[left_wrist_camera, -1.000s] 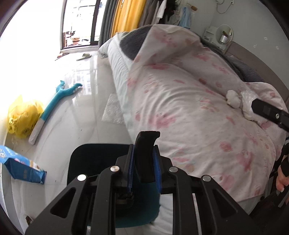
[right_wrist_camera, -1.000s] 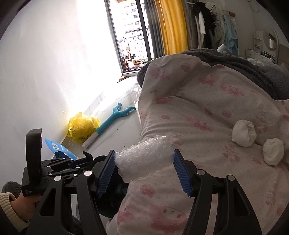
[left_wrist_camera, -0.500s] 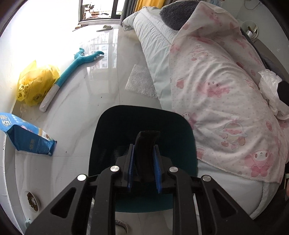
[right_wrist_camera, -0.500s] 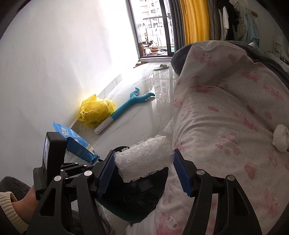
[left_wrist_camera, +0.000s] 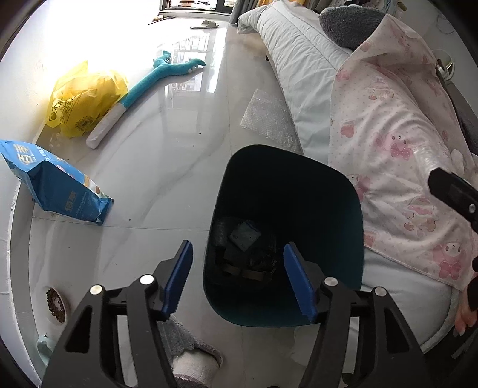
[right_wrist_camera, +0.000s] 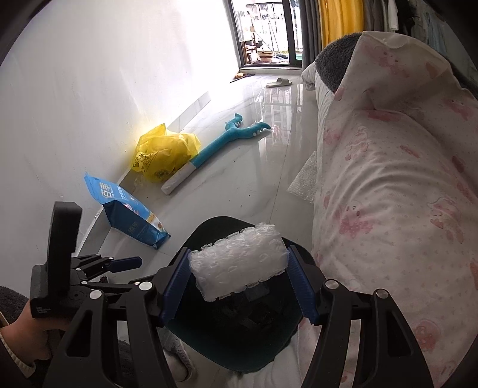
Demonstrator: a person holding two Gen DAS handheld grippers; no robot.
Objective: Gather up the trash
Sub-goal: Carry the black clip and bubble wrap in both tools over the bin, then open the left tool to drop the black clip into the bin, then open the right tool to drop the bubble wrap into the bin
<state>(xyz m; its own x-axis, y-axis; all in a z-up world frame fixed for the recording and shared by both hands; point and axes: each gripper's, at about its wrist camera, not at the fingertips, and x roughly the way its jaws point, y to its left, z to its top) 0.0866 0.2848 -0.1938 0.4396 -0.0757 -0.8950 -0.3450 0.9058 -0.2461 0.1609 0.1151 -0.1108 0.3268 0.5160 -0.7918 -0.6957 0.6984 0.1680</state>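
A bed (left_wrist_camera: 388, 125) with a pink cartoon-print quilt (right_wrist_camera: 403, 185) fills the right side of both views, its near edge running along the glossy tiled floor (left_wrist_camera: 179, 167). A grey blanket (left_wrist_camera: 349, 24) lies at the far end of the bed.

A dark teal bin (left_wrist_camera: 355, 215) stands on the floor just beside the bed's edge, holding dark scraps and a small grey piece at its bottom. Along the wall edge of the floor sit a blue pet-food bag (left_wrist_camera: 56, 188), a yellow plastic bag (left_wrist_camera: 86, 98) and a long teal toy with a white handle (left_wrist_camera: 140, 89). A flat sheet of bubble wrap (left_wrist_camera: 266, 119) lies on the floor against the bed's edge, beyond the bin. A small bowl of kibble (left_wrist_camera: 55, 304) sits at the near wall edge of the floor, and a slipper (left_wrist_camera: 206, 24) lies far off by the window.

The left gripper (left_wrist_camera: 237, 277) hangs over the bin's near rim; its jaws are opening, with nothing between the blue pads.

The right gripper (right_wrist_camera: 239, 277) is clamped on a roll of bubble wrap (right_wrist_camera: 239, 262), both pads pressing its ends. The roll hangs above the bin's open mouth, not yet inside it. In the right wrist view a hand (right_wrist_camera: 27, 325) in a cream sleeve holds the left gripper's handle beside the bin.
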